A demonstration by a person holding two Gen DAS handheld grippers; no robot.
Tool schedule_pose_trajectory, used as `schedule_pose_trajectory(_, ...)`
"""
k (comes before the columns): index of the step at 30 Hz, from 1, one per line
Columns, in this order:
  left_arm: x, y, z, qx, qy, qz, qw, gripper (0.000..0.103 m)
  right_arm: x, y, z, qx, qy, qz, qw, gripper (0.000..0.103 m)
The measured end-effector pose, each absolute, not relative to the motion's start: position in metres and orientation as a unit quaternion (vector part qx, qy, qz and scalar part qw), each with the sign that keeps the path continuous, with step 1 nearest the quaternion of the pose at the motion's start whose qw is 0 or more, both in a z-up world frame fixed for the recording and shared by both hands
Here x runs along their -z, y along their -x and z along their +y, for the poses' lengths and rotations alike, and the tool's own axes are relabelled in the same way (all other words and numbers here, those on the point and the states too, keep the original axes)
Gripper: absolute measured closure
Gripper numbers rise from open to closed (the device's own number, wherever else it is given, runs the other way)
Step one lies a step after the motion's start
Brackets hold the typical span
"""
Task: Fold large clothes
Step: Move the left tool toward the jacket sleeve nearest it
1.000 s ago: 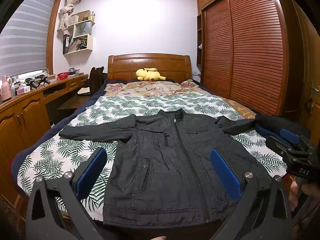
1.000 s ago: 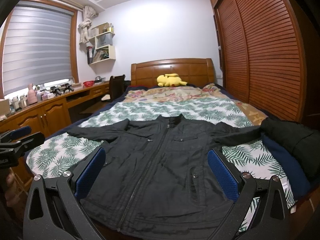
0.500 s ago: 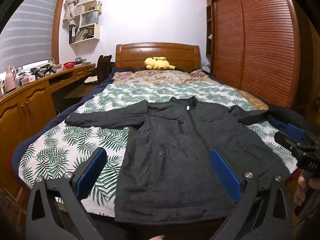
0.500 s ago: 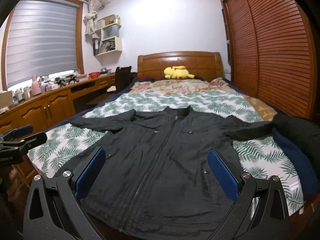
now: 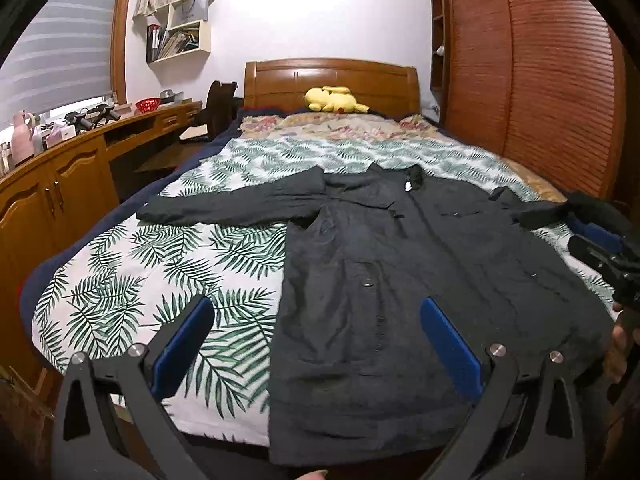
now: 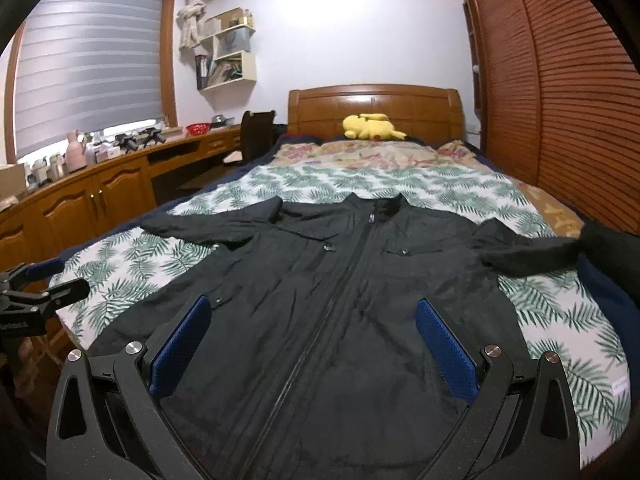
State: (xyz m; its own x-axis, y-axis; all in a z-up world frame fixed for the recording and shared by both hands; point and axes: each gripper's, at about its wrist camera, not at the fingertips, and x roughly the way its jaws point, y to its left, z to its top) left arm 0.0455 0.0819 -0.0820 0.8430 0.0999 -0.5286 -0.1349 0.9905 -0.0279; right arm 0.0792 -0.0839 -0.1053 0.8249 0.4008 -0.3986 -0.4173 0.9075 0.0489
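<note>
Just jacket (image 6: 352, 300) beneath right tool (image 6: 312, 344)

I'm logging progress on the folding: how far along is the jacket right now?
Done: the black jacket lies face up and zipped on the leaf-print bedspread, both sleeves spread out. In hand: nothing; the left gripper and right gripper are open above its hem. Left: every fold, as no sleeve or side is turned in yet.

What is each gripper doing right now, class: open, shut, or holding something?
Left gripper: open, holding nothing, above the black jacket.
Right gripper: open, holding nothing, above the jacket.
</note>
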Motion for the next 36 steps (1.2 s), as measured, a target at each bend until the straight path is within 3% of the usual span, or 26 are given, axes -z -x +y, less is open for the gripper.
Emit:
schedule_pose_trajectory(19, 0.119, -0.138, 0.17, -0.09, 0.018, 0.337, 0.937, 0.0, 0.129, -0.181, -0.01, -0.28, 0.069, 0.224, 0.931, 0.0)
schedule_pose_trajectory(36, 0.144, -0.227, 0.347, -0.14, 0.088, 0.356, 0.92, 0.0, 0.194, -0.282, 0.116, -0.341, 0.137, 0.306, 0.878, 0.0)
